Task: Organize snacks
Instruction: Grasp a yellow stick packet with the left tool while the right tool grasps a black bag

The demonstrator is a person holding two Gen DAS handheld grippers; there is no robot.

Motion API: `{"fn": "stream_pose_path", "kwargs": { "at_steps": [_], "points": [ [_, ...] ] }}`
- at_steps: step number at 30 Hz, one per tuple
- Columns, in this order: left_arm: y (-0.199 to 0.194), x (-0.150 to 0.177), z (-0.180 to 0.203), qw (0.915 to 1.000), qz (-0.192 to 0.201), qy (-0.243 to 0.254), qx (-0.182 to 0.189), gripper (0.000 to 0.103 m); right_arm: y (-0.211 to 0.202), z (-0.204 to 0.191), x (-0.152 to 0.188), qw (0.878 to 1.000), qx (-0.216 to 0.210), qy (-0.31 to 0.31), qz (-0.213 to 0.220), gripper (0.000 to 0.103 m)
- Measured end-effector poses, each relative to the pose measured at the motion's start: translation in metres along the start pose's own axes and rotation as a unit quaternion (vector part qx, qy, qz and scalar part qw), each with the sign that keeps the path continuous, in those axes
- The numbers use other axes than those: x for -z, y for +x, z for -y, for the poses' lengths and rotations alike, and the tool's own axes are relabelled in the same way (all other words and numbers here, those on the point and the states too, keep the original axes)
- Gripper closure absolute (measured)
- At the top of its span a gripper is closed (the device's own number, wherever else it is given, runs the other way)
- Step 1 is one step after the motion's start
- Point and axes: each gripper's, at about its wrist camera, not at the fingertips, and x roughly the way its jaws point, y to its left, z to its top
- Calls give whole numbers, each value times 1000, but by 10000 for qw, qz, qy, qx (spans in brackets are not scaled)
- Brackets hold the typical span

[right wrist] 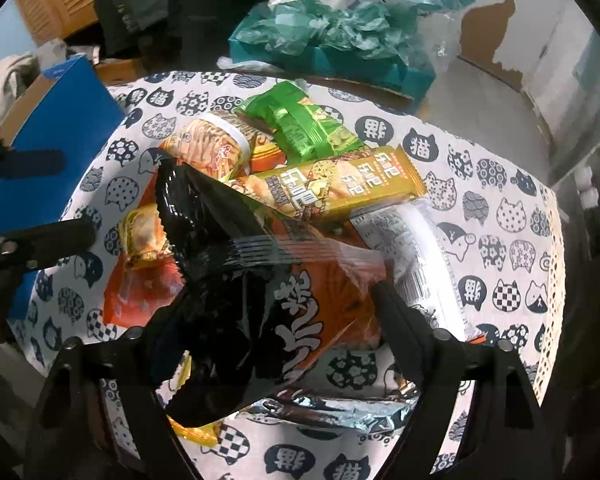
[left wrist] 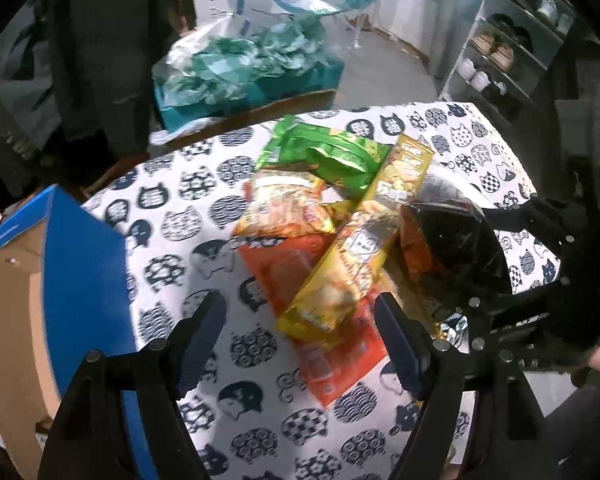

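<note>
1. Black-and-orange crinkly bag [right wrist: 260, 280] sits between the right claw [right wrist: 268, 320] fingers, on top of the snack pile mid-bench [right wrist: 500, 208]; we can't tell whether the pads actually bite the film.
2. Left claw [left wrist: 300, 336] is spread and empty, hovering over the yellow packet [left wrist: 340, 276] and flat orange packet [left wrist: 300, 280].
3. Around them: gold bar packet [right wrist: 340, 184], green bag [right wrist: 300, 124], silver wrapper [right wrist: 412, 248], all overlapping.
4. Blue box [left wrist: 84, 264] stands at the bench's left edge, likely the drop target.
5. Risks as we see them: slick film slips from a shallow pinch; lifting drags neighbouring packets off the bench; both claws are near enough to clash.
</note>
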Motion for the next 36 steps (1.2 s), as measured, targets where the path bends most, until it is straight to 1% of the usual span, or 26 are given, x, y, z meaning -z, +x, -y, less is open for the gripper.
{"fn": "stream_pose_path", "kwargs": {
  "at_steps": [1,3,6,7,8,10,13,16,18,20,21,22,23,24,27,34,36],
  "points": [
    [3,-2,2,10000,-6,23,33,25,-3,1,1,10000,24,-17,65,31],
    [10,-7,10,9999,-23,120,64,25,-7,4,2,9999,41,13,146,34],
    [21,-11,18,9996,-72,277,68,25,-15,14,3,9991,-33,190,370,42],
    [26,-12,22,9994,-112,321,91,25,-19,18,4,9986,-91,272,446,48],
    [30,-13,24,9992,-148,348,111,25,-23,24,5,9976,-173,389,537,49],
    [38,-15,29,9989,-198,417,110,25,-28,33,5,9957,-328,597,632,59],
    [51,-18,33,9984,-305,465,47,25,-31,48,6,9915,-556,951,691,60],
    [61,-20,34,9984,-391,389,138,25,-30,57,7,9877,-772,1138,745,60],
    [65,-22,33,9984,-407,294,242,25,-27,61,7,9855,-891,1237,743,57],
    [67,-22,32,9983,-421,178,348,36,-23,67,8,9827,-1035,1362,717,50],
    [68,-23,32,9984,-441,153,307,48,-21,70,8,9816,-1066,1421,701,42],
    [70,-23,32,9983,-459,159,322,53,-20,71,9,9814,-1068,1436,690,36],
    [70,-23,31,9981,-462,150,387,55,-19,72,10,9817,-1057,1428,688,34],
    [70,-23,31,9978,-444,133,468,60,-18,72,10,9821,-1046,1403,697,32],
    [69,-25,32,9977,-432,71,524,68,-17,68,10,9855,-936,1227,711,28],
    [63,-17,34,9970,-437,25,638,71,-9,45,-1,9938,-545,620,739,28],
    [62,-15,33,9969,-441,24,658,71,-9,41,0,9947,-473,491,772,30]
  ]
}}
